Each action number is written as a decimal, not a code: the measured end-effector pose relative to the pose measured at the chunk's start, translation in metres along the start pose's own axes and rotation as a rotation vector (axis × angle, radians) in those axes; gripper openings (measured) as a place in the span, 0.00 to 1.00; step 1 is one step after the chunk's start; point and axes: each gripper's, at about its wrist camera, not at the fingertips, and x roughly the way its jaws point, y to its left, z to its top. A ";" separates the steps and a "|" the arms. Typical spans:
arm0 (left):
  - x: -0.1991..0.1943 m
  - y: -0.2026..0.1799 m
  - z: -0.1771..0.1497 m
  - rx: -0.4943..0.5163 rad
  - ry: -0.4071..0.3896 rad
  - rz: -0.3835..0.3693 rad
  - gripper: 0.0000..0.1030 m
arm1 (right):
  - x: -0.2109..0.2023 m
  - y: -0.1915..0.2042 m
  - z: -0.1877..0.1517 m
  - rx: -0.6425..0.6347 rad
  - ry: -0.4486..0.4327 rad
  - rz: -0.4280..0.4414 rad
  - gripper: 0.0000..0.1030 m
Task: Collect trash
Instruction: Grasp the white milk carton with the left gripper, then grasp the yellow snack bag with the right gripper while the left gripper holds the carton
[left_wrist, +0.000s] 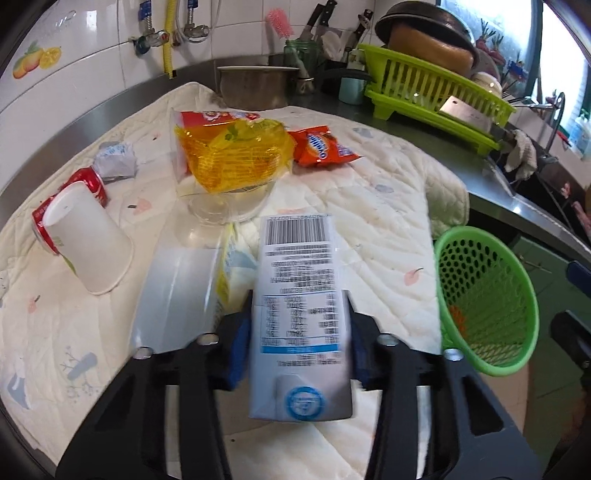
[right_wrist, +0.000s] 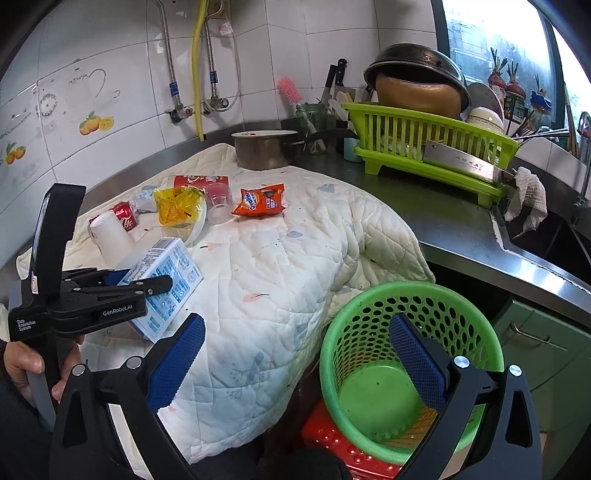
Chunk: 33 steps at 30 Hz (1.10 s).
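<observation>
My left gripper (left_wrist: 301, 321) is shut on a white and blue milk carton (left_wrist: 299, 310), held just above the quilted cloth (left_wrist: 388, 206); it also shows in the right wrist view (right_wrist: 162, 280). The green perforated basket (left_wrist: 484, 295) stands off the counter's front edge, to the right. My right gripper (right_wrist: 295, 358) is open and empty, above the cloth's edge and the basket (right_wrist: 406, 369). On the cloth lie a white paper cup (left_wrist: 88, 240), a red can (left_wrist: 88, 184), a yellow wrapper (left_wrist: 232, 155) and an orange snack bag (left_wrist: 321, 146).
A metal pot (right_wrist: 264, 149) stands at the back. A green dish rack (right_wrist: 432, 147) with a cleaver (right_wrist: 465, 166) is on the steel counter at right, beside the sink. A red stool (right_wrist: 332, 439) is under the basket.
</observation>
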 end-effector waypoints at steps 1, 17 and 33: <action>-0.002 -0.001 -0.001 0.004 -0.006 -0.001 0.40 | 0.000 0.001 0.001 -0.004 -0.002 0.000 0.94; -0.110 0.049 -0.026 -0.129 -0.200 0.092 0.39 | 0.016 0.045 0.043 -0.117 -0.046 0.178 0.93; -0.136 0.110 -0.046 -0.218 -0.239 0.184 0.39 | 0.129 0.108 0.094 -0.184 0.012 0.322 0.74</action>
